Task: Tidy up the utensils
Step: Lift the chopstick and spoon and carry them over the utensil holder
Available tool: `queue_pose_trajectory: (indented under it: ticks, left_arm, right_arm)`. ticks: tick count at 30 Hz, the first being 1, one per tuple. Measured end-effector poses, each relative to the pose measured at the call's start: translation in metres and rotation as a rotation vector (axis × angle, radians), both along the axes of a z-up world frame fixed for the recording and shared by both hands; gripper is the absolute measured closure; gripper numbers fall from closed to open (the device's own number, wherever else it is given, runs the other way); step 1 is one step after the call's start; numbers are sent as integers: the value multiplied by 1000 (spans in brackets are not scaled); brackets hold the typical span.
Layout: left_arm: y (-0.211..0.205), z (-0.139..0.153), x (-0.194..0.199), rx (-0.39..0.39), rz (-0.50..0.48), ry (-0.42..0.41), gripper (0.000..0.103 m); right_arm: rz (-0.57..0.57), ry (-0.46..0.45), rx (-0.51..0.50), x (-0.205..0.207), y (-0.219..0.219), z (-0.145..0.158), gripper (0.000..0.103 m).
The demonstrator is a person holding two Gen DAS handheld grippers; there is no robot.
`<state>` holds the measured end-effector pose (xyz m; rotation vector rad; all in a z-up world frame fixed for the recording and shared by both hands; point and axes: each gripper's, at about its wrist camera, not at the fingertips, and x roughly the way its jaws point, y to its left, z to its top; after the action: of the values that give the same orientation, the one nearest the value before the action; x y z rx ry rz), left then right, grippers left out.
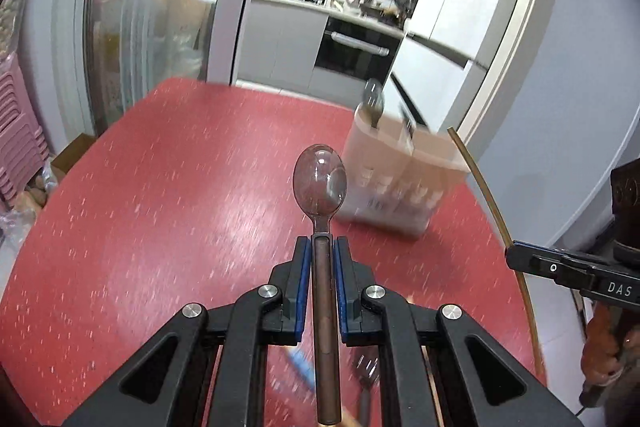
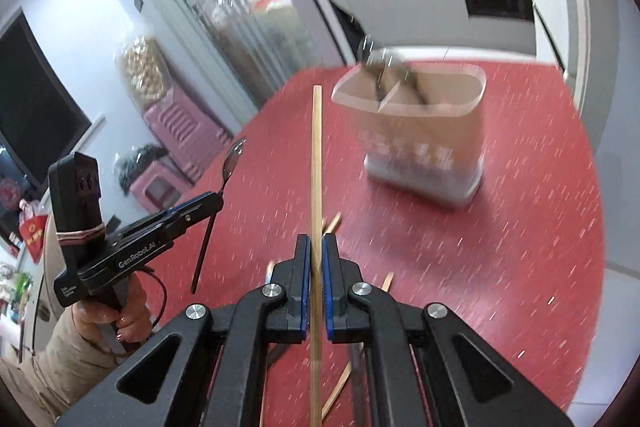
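The task is judged partly done: at least 1 utensil stands in the divided holder (image 2: 416, 131) on the red table (image 1: 168, 187). A spoon (image 1: 320, 183) is clamped in the left gripper (image 1: 322, 247), 1 chopstick (image 2: 316, 163) in the right gripper (image 2: 316, 247). Loose chopsticks (image 2: 332, 223) and a fork (image 1: 366, 375) remain on the table.

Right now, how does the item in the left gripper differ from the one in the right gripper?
The left gripper holds a clear brown plastic spoon with a rounded bowl; the right gripper holds a thin, straight wooden chopstick. The spoon is translucent and dark; the chopstick is opaque and pale. Both are clamped along their length, tips pointing ahead, above the red table.
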<state>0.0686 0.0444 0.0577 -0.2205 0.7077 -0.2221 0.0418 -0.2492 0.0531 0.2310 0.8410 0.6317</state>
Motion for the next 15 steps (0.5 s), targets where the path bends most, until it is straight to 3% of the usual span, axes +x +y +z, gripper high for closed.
queue_pose_trajectory:
  ticks: [15]
  left_arm:
    - [-37,58,94,-36,17,-161,66]
  right_arm:
    - [-142,-157,37,82,-21,53,97]
